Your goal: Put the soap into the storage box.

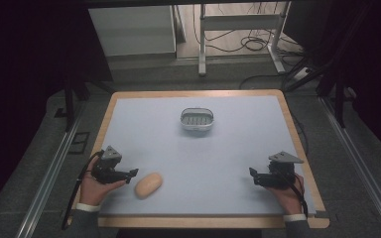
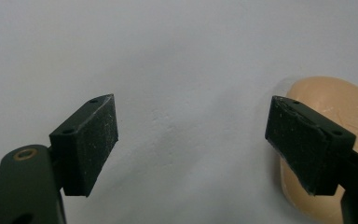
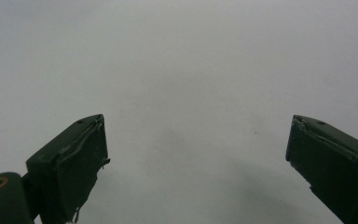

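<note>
I see the table point(image 1: 228, 163) under a pale grey mat, a small oval metal basket point(image 1: 197, 119) standing far of centre. My left gripper point(image 1: 129, 174) sits near-left, fingers point(image 2: 89, 140) spread open, just left of the tan bread roll point(image 1: 148, 185). My right gripper point(image 1: 254, 176) rests near-right, fingers point(image 3: 77, 163) wide open over bare mat.

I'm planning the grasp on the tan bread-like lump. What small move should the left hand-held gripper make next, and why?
Probably shift the left hand-held gripper sideways toward the tan lump until it sits between the jaws. They stand wide open, but the lump lies behind one jaw, off centre, not in the gap.
</note>
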